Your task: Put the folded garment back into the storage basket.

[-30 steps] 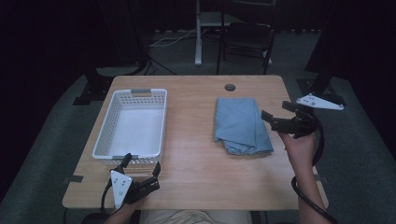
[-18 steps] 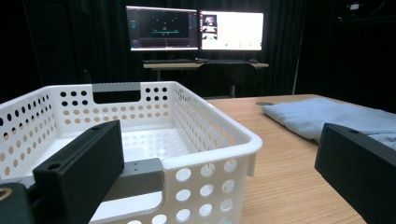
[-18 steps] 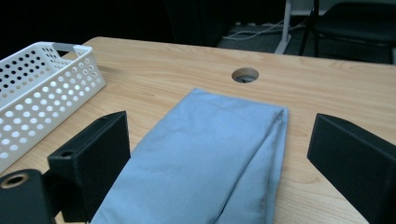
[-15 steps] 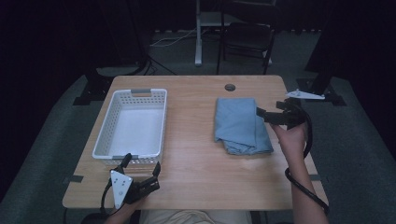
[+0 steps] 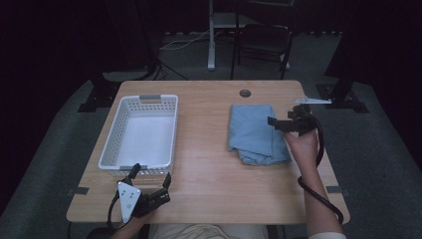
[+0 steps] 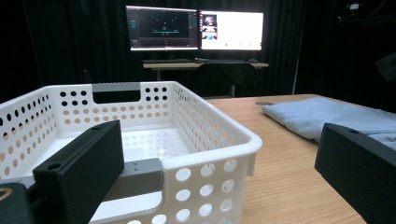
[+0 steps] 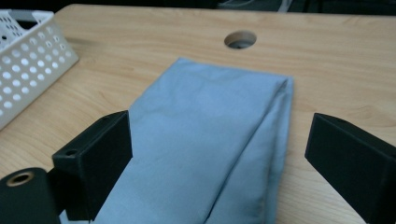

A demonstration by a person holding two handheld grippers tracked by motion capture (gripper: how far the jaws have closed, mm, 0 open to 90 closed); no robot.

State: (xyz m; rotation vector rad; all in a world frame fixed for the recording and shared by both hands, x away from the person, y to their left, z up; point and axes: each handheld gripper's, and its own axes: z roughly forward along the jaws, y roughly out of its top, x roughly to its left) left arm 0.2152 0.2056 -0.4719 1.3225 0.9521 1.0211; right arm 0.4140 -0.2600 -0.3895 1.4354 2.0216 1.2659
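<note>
A folded blue cloth [image 5: 256,134] lies on the right half of the wooden table [image 5: 204,164]. My right gripper [image 5: 274,124] hovers at the cloth's right edge, pointing left, open. In the right gripper view the cloth [image 7: 205,126] runs between the two spread jaws of that gripper [image 7: 224,158], with nothing gripped. A white perforated basket [image 5: 110,144] with grey handles stands empty on the left. My left gripper [image 5: 151,175] rests near the table's front edge just before the basket, open. In the left gripper view the basket [image 6: 219,140] sits close between its jaws and the cloth [image 6: 327,116] lies farther right.
A round cable hole [image 5: 244,93] sits in the table behind the cloth. A black chair [image 5: 263,45] and a stand leg are on the floor beyond the table. Two lit monitors [image 6: 194,28] stand on a desk far off.
My right gripper has moved left and slightly forward, from beside the table's right edge to over the cloth's right side. The left gripper, basket and cloth have stayed put.
</note>
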